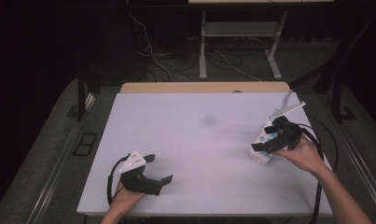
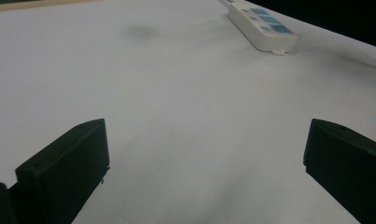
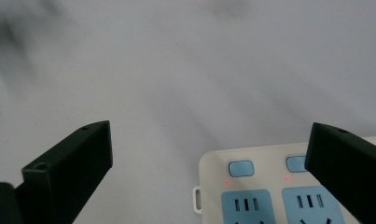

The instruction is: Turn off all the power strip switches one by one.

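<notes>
Cables (image 1: 153, 56) trail over the grey carpet beyond the desk (image 1: 195, 140), near the legs of a second table (image 1: 241, 42) standing farther back. On the desk itself a faint dark smudge (image 1: 208, 120) marks the pale, matte surface around the middle, and a strip of bare wood (image 1: 204, 87) shows along the far edge. Nothing lies between the two tools.

A white power strip (image 1: 266, 142) lies near the right edge of the desk, its long body running toward the far right corner, where its white cord (image 1: 288, 108) leads off. It is smooth plastic with rounded corners, light blue socket faces (image 3: 249, 205), light blue rocker switches (image 3: 241, 168) and tiny red lights beside them; a small hanging tab (image 3: 197, 199) sticks out at its near end.

The right tool (image 1: 271, 141) hovers right over the near end of the strip, jaws spread wide and gripping nothing; whether one jaw touches the plastic I cannot tell. The left tool (image 1: 158, 169) sits low at the near left of the desk, well apart from the strip, jaws likewise wide apart and empty. Both have blocky black jaws.
</notes>
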